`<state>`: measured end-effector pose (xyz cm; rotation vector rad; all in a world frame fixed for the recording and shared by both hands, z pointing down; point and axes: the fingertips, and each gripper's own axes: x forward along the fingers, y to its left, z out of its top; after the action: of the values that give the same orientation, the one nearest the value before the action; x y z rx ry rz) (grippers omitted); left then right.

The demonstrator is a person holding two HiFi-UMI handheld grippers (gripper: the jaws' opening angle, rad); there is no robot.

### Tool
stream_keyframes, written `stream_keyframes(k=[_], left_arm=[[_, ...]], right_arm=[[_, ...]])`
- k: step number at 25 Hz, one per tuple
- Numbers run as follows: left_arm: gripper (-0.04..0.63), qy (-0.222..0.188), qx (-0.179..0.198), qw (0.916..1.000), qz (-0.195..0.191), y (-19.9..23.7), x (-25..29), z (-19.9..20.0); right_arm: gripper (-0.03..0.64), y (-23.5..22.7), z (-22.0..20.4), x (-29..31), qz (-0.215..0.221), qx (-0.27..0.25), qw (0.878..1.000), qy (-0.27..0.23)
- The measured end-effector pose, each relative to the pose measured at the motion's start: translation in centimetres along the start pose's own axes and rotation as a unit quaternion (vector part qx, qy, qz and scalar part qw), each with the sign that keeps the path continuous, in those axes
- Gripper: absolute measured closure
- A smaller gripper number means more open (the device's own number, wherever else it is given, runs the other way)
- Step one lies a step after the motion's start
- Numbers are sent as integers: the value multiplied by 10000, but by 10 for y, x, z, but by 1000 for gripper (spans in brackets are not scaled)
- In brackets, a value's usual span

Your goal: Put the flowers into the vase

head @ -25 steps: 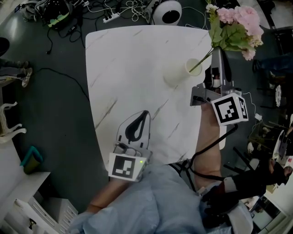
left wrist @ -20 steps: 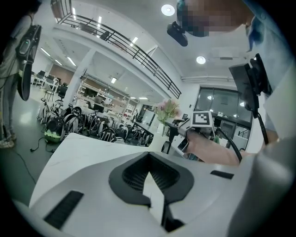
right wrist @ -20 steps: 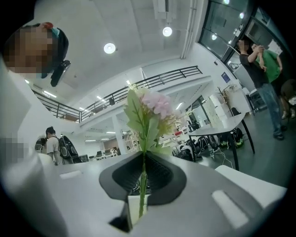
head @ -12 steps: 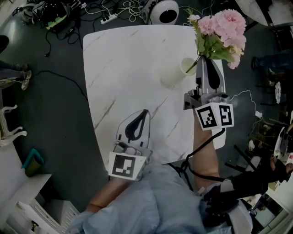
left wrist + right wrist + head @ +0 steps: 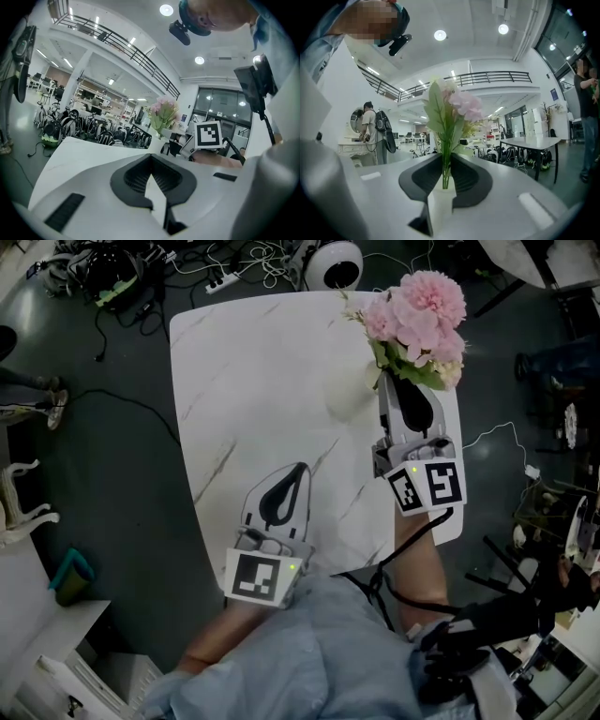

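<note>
Moved: right tool (image 5: 446,161) and the pink flowers (image 5: 419,310) have shifted left in the head view and come lower, from the counter's right edge to over the vase (image 5: 345,397). The left tool (image 5: 301,470) has kept its place.
Sleeve: light blue cloth (image 5: 309,652) at the bottom of the head view, nearest the camera.
Left tool: rests low on the white marbled counter (image 5: 244,362), near its front edge and pointing away from the person. Its tips are together with nothing between them.
Right tool: reaches over the right side of the counter, farther out than the left one and well apart from it. Its marker cube (image 5: 427,486) shows two faces. The jaws have just been opening and now stand narrowly apart. The green stems (image 5: 446,173) are in the gap, and the pads do not seem to press on them.
Vase: white, upright on the counter just past the right tool's tips. In the right gripper view it shows through the gap.
Flowers: stems go down into the vase mouth. Leaves and pink heads spread above it and hide the rim in the head view.
Floor: dark (image 5: 103,456), with cables (image 5: 230,276) and a round white device (image 5: 336,263) beyond the counter's far edge.
</note>
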<state>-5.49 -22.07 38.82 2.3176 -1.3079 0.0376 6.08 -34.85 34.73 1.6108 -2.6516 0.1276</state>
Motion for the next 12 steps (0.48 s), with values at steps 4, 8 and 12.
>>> stream_keyframes(k=[4,8,12], left_arm=[[592,-6,57,10000,-33,-3,-2,0],[592,-24,152,9999,-51,-8,-4,0],[591,-42,291,9995,-97,-13,-2,2]], right_arm=[[544,5,-12,-6,133,128,9992,345],[540,10,-22,-15,140,135,9966,798],[538,8,-29,-23,17,330,9948,964]])
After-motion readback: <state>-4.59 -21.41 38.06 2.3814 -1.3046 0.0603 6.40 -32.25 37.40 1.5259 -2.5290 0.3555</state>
